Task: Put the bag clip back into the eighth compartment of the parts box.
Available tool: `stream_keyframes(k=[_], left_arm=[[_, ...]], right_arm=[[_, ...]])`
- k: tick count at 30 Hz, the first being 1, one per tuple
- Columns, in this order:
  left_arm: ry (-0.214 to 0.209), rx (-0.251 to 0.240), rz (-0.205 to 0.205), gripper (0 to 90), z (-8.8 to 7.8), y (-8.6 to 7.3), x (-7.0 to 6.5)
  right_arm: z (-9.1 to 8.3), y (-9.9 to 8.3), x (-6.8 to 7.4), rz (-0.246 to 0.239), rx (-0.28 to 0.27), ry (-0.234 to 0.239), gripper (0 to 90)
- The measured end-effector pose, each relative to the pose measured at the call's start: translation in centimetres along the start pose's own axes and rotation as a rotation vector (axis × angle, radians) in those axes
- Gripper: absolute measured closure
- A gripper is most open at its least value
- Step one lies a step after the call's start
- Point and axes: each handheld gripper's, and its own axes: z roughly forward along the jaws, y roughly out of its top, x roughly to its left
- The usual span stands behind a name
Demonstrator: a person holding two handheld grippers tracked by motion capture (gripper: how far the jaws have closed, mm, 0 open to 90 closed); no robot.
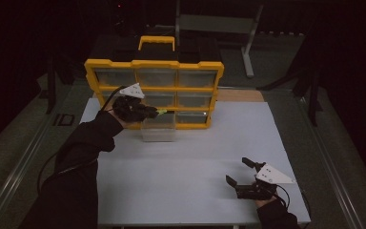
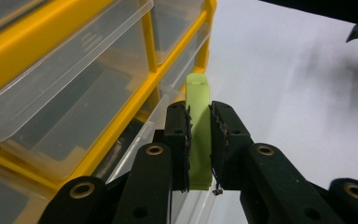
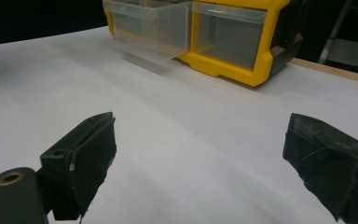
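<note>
**Green piece held over the pulled-out drawer**

The left claw (image 1: 164, 112) is clamped tight on a small light-green block (image 2: 198, 135); in the left gripper view both toothed pads press its flat sides, and the piece stands out past the jaw tips. Its long axis runs along the jaws, pointing toward 3 o'clock in the high view.

In the high view the claw hangs at the front face of the yellow organiser (image 1: 155, 64), which stands upright at the 12 o'clock end of the white tabletop (image 1: 195, 191). One clear drawer (image 1: 158, 128) is drawn out of the bottom row toward 6 o'clock, its open top just below the claw and the green tip. So the target lies beneath and slightly toward 6 o'clock from the held piece; the likely next move is a short drop into that drawer, with the block tipped down so that its long axis clears the drawer's front wall. Whether the tip is already over the opening or over the rim cannot be told.

The right claw (image 1: 240, 172) rests well apart at about 5 o'clock on the tabletop, jaws spread wide and empty, pointing toward 10 o'clock. The left hand is plainly the nearer one for the placing.
</note>
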Motion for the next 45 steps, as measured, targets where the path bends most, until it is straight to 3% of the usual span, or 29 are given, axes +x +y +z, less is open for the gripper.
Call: stream_keyframes(k=[12,37,45], left_arm=[[0.013,0.016,-0.034,78.7,1.5,-1.2,0.6],[0.011,0.085,-0.048,78.7,4.5,-2.6,0.6],[0.014,0.067,-0.075,74.9,4.4,-2.4,0.8]], right_arm=[[0.0,0.0,0.0,-0.002,0.004,0.001,9.3],[0.0,-0.1,-0.1,0.005,0.006,0.003,9.3],[0.0,-0.1,-0.1,0.007,0.007,0.005,9.3]])
